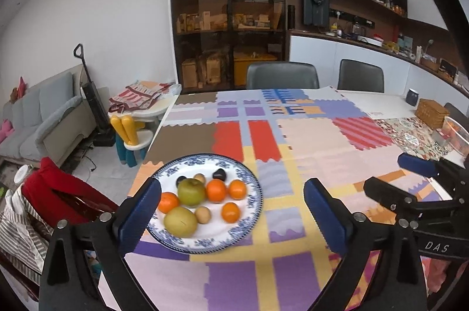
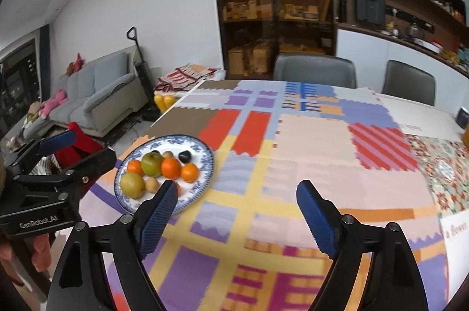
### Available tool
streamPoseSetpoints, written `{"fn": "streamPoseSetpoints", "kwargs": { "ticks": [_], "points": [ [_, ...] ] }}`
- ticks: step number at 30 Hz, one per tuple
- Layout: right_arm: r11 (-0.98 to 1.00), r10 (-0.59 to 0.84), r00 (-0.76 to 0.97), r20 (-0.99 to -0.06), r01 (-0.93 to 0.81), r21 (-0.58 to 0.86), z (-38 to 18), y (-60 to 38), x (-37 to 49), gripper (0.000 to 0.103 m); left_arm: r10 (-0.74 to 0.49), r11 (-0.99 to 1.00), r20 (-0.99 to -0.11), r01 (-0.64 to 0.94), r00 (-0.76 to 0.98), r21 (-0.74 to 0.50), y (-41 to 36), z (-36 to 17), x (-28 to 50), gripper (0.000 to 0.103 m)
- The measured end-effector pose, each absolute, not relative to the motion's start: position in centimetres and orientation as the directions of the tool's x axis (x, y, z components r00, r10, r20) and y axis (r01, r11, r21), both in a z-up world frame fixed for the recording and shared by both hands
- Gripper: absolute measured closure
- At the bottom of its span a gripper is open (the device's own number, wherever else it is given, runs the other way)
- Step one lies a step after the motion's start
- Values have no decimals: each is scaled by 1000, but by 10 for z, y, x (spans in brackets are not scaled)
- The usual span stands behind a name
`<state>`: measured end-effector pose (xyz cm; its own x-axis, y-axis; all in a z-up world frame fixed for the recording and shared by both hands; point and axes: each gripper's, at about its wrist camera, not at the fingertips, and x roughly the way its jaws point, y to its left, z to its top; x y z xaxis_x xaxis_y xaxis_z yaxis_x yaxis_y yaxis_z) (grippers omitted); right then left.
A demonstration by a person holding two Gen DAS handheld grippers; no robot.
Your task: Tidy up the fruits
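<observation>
Presently, all the fruit in view lies on one blue-and-white plate (image 1: 252, 187) standing on the patchwork tablecloth (image 1: 316, 140) near the table's left edge: four oranges (image 1: 216, 190), a green apple (image 1: 191, 191), a yellow pear (image 1: 180, 221), two small tan fruits (image 1: 202, 214) and two dark ones (image 1: 218, 174), grouped loosely with no fruit seen off the plate. The left gripper (image 1: 231, 211) is spread wide with nothing between its pads; the plate sits ahead of it and toward its left finger, which overlaps the plate's near-left rim in that view. The right gripper (image 2: 237, 211) is likewise spread and empty; from it the plate lies ahead and well to the left, beyond its left finger, with bare cloth between the fingers. Judgement: the left gripper is the nearer of the two and would need the lesser sideways correction to centre on any fruit. The fruits are round, so no long axis governs the approach; the pear alone shows slight elongation. This arrangement would suit either fruit gathered onto the plate or fruit awaiting sorting from it; the pictures do not settle which. No second container for fruit is identifiable.
</observation>
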<state>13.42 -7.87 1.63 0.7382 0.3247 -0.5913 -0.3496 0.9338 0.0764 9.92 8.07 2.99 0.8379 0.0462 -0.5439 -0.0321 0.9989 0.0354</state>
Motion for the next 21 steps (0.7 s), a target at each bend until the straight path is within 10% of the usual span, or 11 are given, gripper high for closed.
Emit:
{"fn": "streamPoseSetpoints", "kwargs": {
  "ticks": [21],
  "points": [
    [967, 233, 815, -531, -251, 39, 27, -140, 52, 16, 12, 998, -501, 22, 866, 62, 28, 35, 34, 1]
  ]
}}
